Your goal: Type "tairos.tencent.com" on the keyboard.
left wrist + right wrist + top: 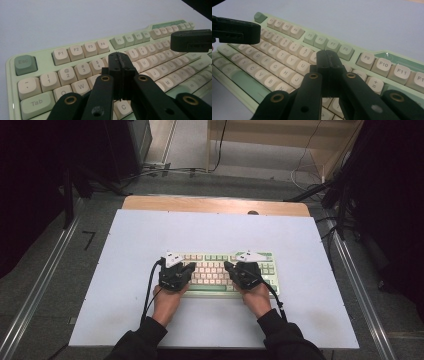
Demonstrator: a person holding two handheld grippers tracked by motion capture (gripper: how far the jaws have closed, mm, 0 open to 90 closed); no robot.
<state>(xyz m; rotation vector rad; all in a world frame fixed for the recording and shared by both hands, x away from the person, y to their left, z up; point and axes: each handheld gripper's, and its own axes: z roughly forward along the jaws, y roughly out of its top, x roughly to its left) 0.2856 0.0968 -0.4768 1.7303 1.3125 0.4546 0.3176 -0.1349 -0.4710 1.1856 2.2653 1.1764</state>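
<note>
Green-and-cream keyboard [220,272] lies near the middle of the white table [125,270].
Left tool [120,63] and right tool [328,60] hover over the keys, jaws pressed together, empty.
</note>
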